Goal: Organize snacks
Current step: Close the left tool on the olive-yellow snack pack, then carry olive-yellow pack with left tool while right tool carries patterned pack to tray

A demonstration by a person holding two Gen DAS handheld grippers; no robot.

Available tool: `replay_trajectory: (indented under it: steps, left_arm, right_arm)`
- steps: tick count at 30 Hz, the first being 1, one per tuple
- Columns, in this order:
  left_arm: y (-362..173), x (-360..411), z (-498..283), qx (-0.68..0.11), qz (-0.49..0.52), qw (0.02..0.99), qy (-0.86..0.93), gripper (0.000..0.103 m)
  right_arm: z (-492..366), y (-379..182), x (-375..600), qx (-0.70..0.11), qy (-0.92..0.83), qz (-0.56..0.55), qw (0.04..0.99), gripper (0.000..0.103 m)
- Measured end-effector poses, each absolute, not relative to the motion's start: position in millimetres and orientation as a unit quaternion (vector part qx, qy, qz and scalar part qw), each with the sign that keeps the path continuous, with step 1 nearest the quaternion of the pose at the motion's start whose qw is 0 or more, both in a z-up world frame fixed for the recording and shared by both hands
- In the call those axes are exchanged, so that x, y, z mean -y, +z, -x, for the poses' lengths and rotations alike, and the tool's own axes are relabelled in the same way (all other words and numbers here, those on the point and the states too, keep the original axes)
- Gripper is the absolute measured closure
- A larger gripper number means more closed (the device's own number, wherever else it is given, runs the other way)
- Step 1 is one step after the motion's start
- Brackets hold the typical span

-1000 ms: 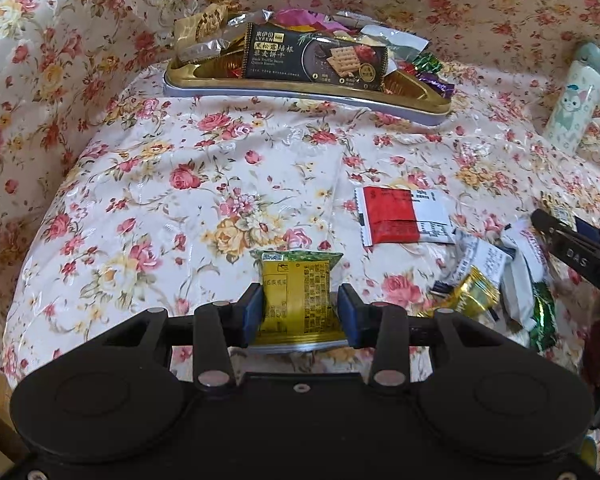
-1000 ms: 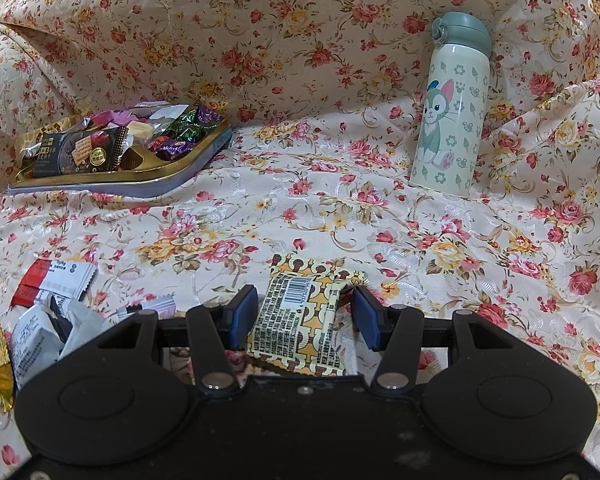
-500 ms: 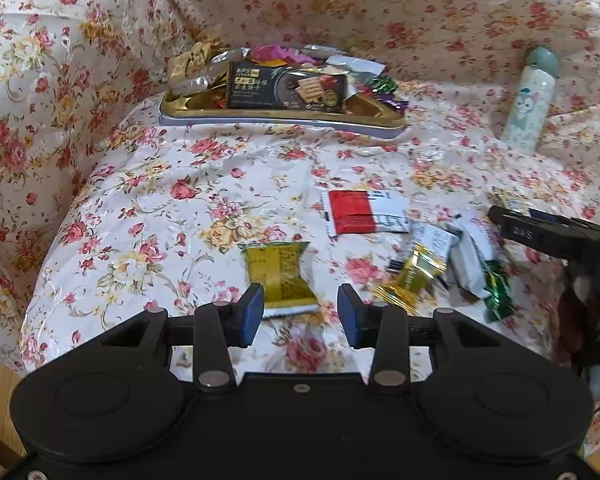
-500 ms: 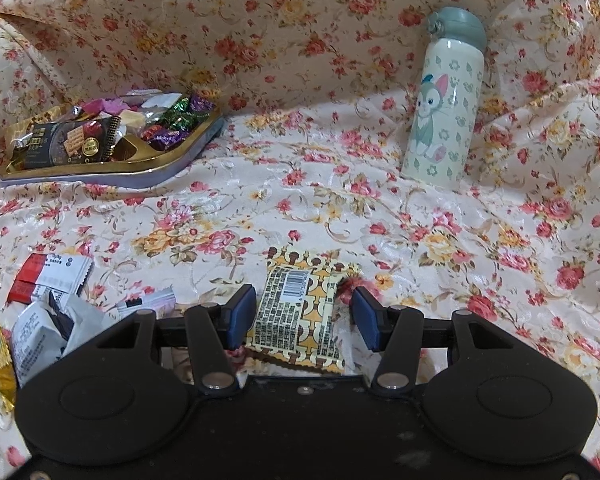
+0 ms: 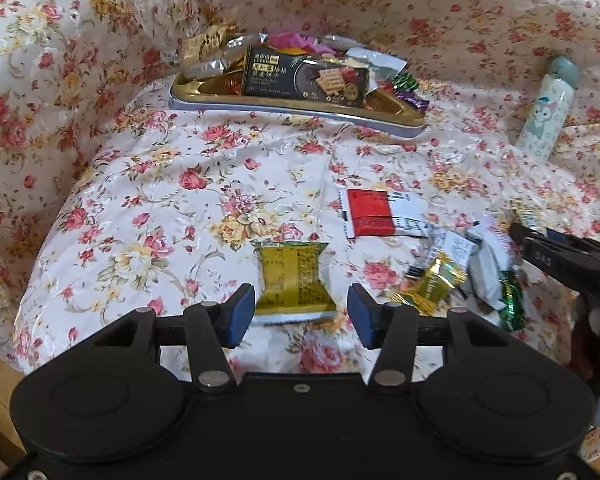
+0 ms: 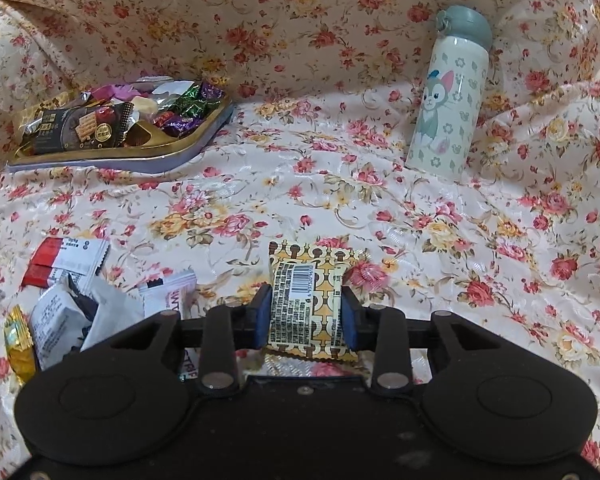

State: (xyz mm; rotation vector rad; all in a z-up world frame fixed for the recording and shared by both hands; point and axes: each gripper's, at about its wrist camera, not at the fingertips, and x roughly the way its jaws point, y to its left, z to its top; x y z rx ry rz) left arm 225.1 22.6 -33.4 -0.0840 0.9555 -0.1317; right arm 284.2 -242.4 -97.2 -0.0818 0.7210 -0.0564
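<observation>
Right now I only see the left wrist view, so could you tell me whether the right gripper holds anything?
Observer: Yes. The right gripper has just been closing, and its pads now press a yellow patterned packet.
Operator: Which side of it faces up?
Observer: The barcode side.
Operator: What lies to that gripper's right?
Observer: Only floral cloth; the bottle stands upright farther back.
</observation>
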Motion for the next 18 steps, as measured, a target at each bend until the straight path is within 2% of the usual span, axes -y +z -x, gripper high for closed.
replay_trajectory:
  steps: [3,11,13,15,18]
  left_arm:
    - [-40.6,-20.0,-231.9,-0.460,0.029,0.886,-0.056,0.038]
    - [-55.6,-22.6,-248.3,-0.478,0.028,0.877,-0.035,0.039]
    - [-57.0,-23.0,-249.6,-0.479,0.028,0.877,-0.034,0.044]
    - [-56.3,-22.7,-250.9,-0.477,0.025,0.878,-0.033,0.059]
    - [-53.9,-25.1,-253.0,-0.479,0.037,0.876,-0.042,0.060]
  right_arm:
    - [-281.6,-100.4,238.7,-0.340,-0.028,0.056,0.938,0.066]
    - [-278.8,-102.2,243.1,-0.330,-0.025,0.046,0.943,0.065]
    - [-278.7,-102.0,243.1,-0.331,-0.024,0.047,0.942,0.065]
    - [-280.1,-101.3,243.5,-0.334,-0.024,0.045,0.941,0.065]
    - [-284.6,-98.6,245.7,-0.345,-0.022,0.035,0.938,0.066]
